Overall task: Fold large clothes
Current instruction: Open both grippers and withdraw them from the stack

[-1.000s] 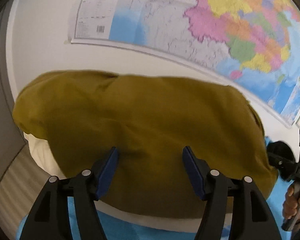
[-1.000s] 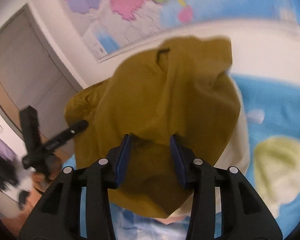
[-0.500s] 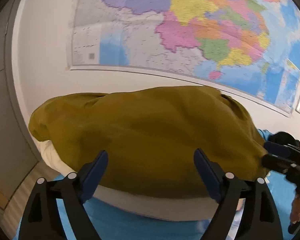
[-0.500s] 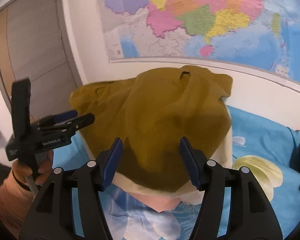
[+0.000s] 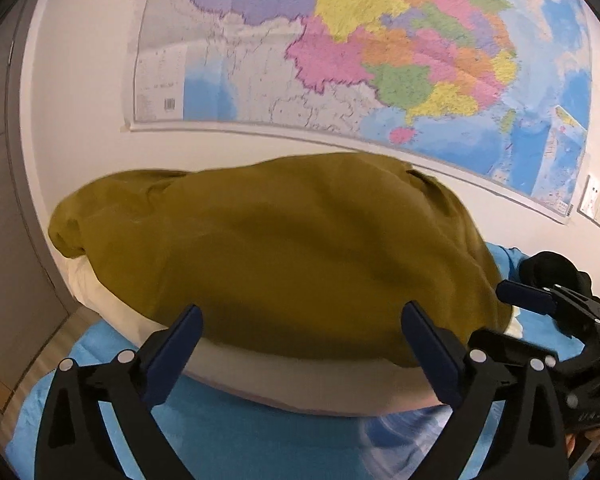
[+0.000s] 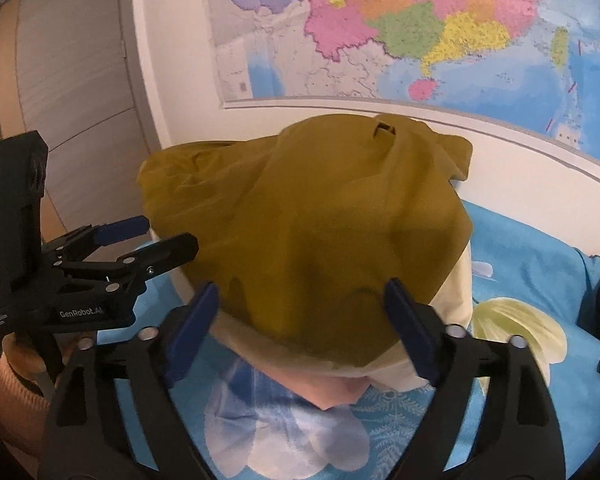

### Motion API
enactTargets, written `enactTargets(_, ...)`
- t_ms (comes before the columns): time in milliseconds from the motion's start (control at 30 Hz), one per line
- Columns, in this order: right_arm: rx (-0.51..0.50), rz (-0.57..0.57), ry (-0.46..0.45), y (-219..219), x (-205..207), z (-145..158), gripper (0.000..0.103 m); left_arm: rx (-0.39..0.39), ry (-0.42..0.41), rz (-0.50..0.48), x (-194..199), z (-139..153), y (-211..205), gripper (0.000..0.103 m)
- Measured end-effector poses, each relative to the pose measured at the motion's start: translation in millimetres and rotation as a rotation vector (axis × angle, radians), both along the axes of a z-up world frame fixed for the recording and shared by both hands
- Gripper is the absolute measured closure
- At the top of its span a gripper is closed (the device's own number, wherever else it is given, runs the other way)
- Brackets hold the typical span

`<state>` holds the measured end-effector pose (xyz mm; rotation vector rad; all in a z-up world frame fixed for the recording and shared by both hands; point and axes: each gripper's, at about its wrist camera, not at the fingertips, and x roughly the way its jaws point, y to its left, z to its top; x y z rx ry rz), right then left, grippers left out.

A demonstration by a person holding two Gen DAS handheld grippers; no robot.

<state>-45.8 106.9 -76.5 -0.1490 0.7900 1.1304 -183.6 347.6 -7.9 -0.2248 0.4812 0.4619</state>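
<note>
The mustard garment [image 5: 284, 256] is laid folded on the pillow [image 5: 300, 380]; both grippers, left gripper [image 5: 300, 344] and right gripper [image 6: 300, 328], have just been spread open, nothing held; little seems left.

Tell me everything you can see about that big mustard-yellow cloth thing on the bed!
The mustard-yellow fabric garment looks soft and plain, like cotton. It lies heaped in a rounded, rumpled mound with loose folds, not yet neatly folded. A small dark loop shows near its far edge by the wall. It rests on a cream-coloured cloth layer spread on the blue printed bedsheet. The left tongs and right tongs both stand open at its near edge, and neither grips it.
</note>
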Motion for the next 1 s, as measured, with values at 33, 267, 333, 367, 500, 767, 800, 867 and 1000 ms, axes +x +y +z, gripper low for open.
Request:
enactTargets(33, 0.005, 0.008, 0.0, -1.5, -2.8, 0.3, 0.013, 0.001, -0.002, -0.008, -1.1, 0.8, -3.2, 0.007)
enactTargets(267, 0.029, -0.013, -0.027, -20.1, -20.3, 6.8, 0.006, -0.008, -0.017, 0.003, -11.6, 1.2, -23.4, 0.007)
enactTargets(333, 0.033, -0.03, -0.028, -28.0, -24.2, 8.3, 0.006, -0.006, -0.016, 0.016, -15.3, 0.2, -28.0, 0.007)
enactTargets(367, 0.033, -0.038, -0.032, -30.5, -25.3, 9.3, 0.006, -0.006, -0.017, 0.023, -17.9, -0.7, -30.7, 0.007)
enactTargets(500, 0.03, -0.037, -0.018, -42.5, -33.0, 7.8, 0.006, -0.011, -0.003, 0.06, -29.6, -5.4, -42.0, 0.007)
enactTargets(767, 0.006, -0.014, 0.014, -53.3, -49.2, 4.9, 0.006, -0.026, 0.03, 0.122, -50.5, -14.9, -57.8, 0.007)
enactTargets(800, 0.004, -0.01, 0.016, -55.0, -51.5, 5.1, 0.006, -0.043, 0.038, 0.129, -53.4, -17.1, -58.3, 0.007)
enactTargets(867, 0.005, -0.006, 0.021, -57.7, -54.9, 5.6, 0.006, -0.054, 0.043, 0.138, -56.7, -19.6, -57.9, 0.007)
enactTargets(1000, 0.004, -0.005, 0.045, -63.3, -62.4, 4.3, 0.006, -0.064, 0.064, 0.145, -64.4, -25.7, -61.2, 0.007)
